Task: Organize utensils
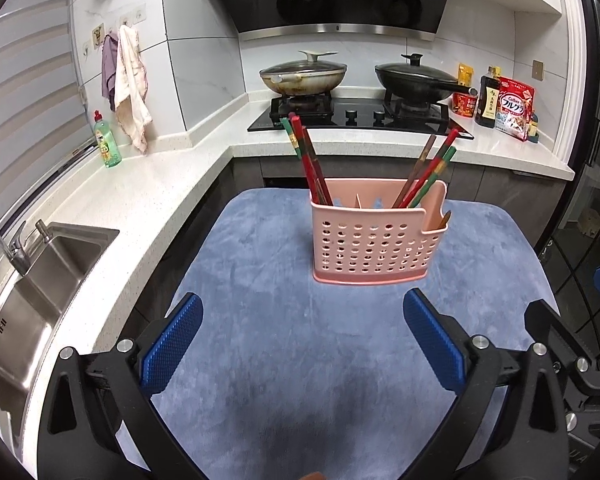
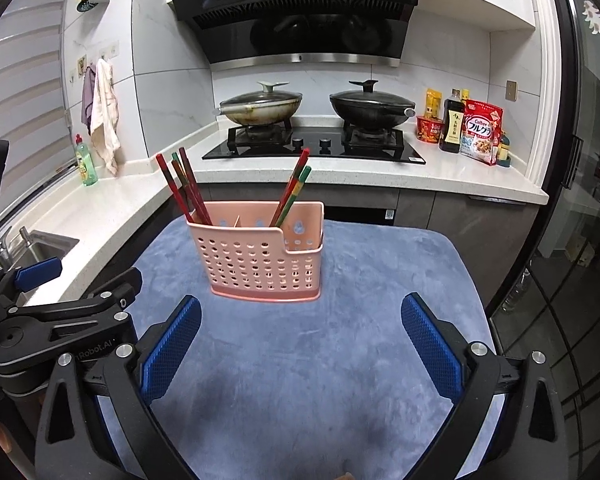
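Left wrist view: left gripper (image 1: pixel 302 334) w/ jaws spread wide, nothing between the blue pads (image 1: pixel 171 346), hanging over the near half of the blue mat (image 1: pixel 260 264). Pink perforated utensil holder (image 1: pixel 374 240) stands upright on the mat toward its far edge, right of centre in this view, well apart from the pads. Holder has dividers inside; one bunch of red/green chopsticks (image 1: pixel 308 160) leans out of its left end compartment, a second bunch (image 1: pixel 428 172) leans right from a compartment nearer the right end; a brown tip shows in the low notched end section. Part of the right gripper shows at the right edge of this view. Right wrist view: right gripper (image 2: pixel 300 334) also fully spread, holding nothing, over the near part of the mat; the holder (image 2: pixel 260 256) sits ahead, left of centre. The left gripper's black body is at the left edge. Beyond the mat's far edge: white counter (image 1: pixel 148 184), sink (image 1: pixel 40 280) at left, hob w/ two lidded pans (image 1: pixel 302 74), bottles & packets at the counter's far right corner.
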`<state>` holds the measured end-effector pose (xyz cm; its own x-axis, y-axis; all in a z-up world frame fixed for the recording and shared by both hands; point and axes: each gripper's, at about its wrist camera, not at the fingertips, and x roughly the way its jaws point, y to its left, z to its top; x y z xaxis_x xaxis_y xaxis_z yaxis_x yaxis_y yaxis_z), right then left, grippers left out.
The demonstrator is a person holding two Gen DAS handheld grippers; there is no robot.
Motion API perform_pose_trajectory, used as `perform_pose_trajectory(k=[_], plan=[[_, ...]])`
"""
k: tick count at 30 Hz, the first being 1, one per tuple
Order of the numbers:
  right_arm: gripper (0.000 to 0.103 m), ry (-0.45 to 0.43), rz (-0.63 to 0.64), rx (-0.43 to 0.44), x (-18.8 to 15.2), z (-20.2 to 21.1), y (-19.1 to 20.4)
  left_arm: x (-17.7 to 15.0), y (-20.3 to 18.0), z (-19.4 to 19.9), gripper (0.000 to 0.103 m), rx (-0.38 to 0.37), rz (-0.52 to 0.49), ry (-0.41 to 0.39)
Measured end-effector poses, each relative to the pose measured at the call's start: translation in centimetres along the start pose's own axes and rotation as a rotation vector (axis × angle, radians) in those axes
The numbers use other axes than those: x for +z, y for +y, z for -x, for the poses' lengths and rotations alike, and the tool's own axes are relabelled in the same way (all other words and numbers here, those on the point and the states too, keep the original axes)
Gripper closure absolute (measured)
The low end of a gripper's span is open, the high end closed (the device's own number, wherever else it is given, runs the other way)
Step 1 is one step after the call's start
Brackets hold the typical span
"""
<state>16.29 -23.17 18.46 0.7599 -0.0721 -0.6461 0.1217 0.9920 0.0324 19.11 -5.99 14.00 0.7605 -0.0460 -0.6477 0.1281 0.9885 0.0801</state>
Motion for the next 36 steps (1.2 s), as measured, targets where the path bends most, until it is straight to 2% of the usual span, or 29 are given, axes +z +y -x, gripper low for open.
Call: perform_pose_trajectory(k=[20, 36], plan=[[0.006, 0.066, -0.009, -0.012, -2.1, -1.7, -0.2, -2.2, 0.4, -2.1, 0.007, 0.026, 0.006, 0.057], [0.006, 0.085, -0.013, -0.017, -2.5, -3.0, -0.5, -2.7, 0.5, -3.1, 0.007, 0.048, 0.009, 0.055]])
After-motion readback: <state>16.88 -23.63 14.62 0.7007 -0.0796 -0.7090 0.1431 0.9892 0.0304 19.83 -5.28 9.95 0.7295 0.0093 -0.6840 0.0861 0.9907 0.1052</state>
